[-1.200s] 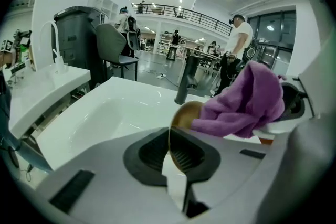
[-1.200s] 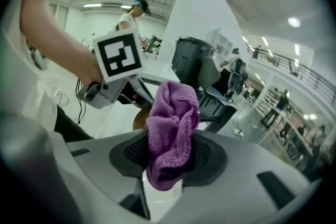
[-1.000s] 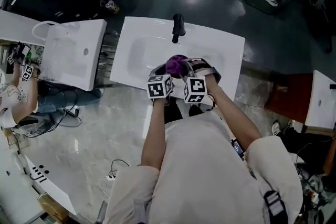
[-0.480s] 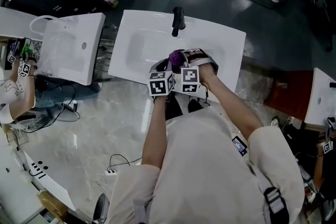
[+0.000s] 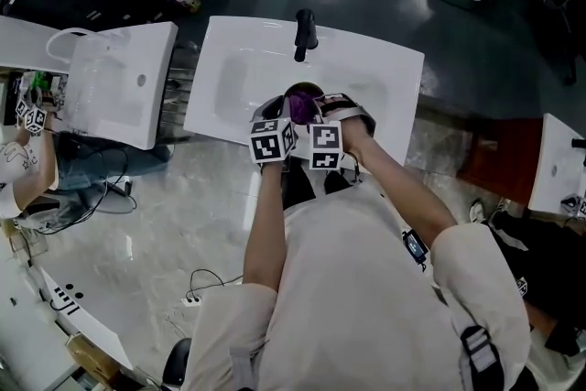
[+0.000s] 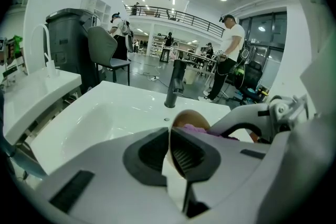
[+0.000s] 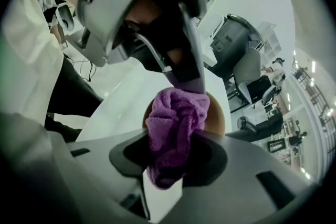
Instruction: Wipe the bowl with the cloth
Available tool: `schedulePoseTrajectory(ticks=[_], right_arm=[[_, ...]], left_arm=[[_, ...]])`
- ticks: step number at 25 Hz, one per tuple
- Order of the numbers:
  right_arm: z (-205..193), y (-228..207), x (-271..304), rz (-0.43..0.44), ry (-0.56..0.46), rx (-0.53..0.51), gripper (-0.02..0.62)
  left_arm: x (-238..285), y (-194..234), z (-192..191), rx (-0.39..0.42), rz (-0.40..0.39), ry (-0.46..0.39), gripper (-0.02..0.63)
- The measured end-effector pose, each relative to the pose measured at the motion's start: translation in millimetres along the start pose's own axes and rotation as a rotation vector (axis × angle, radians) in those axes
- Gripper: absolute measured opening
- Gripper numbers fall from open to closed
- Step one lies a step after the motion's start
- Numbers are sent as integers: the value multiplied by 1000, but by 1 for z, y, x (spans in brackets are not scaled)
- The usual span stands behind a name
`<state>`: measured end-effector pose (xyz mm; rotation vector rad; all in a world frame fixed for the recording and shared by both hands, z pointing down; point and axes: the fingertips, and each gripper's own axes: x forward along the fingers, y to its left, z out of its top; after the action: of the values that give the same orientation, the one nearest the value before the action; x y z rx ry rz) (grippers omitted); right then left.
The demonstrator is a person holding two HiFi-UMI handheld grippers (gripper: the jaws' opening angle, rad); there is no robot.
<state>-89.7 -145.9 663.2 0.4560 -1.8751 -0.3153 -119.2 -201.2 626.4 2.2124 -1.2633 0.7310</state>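
Observation:
Both grippers are over the front of the white sink (image 5: 240,80). My left gripper (image 6: 170,153) is shut on the rim of a tan bowl (image 6: 192,117), which stands edge-on between its jaws. In the right gripper view, my right gripper (image 7: 173,161) is shut on a bunched purple cloth (image 7: 175,131). The cloth is pressed into the hollow of the bowl (image 7: 217,114). From the head view the cloth (image 5: 299,102) shows just beyond the two marker cubes, with the left gripper (image 5: 277,125) and the right gripper (image 5: 319,125) close side by side. Most of the bowl is hidden there.
A black faucet (image 5: 305,32) stands at the back of the sink. A second white basin (image 5: 119,87) sits to the left, and another person's arm with marker cubes (image 5: 27,119) is at the far left. Cables lie on the marble floor (image 5: 197,288).
The two grippers have come closer together and shifted slightly left and toward the faucet. The cloth has stayed against the bowl throughout.

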Motion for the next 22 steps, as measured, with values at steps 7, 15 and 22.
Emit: schedulePoseTrajectory(ticks=[7, 15, 22], right_arm=[[28, 6, -7, 26, -128, 25, 138], [24, -1, -6, -27, -123, 26, 140], [19, -17, -2, -79, -83, 10, 141]], left_arm=[[-8, 2, -7, -89, -37, -5, 18], [-8, -7, -18, -96, -56, 33, 15], [-10, -8, -22, -38, -40, 60, 14]])
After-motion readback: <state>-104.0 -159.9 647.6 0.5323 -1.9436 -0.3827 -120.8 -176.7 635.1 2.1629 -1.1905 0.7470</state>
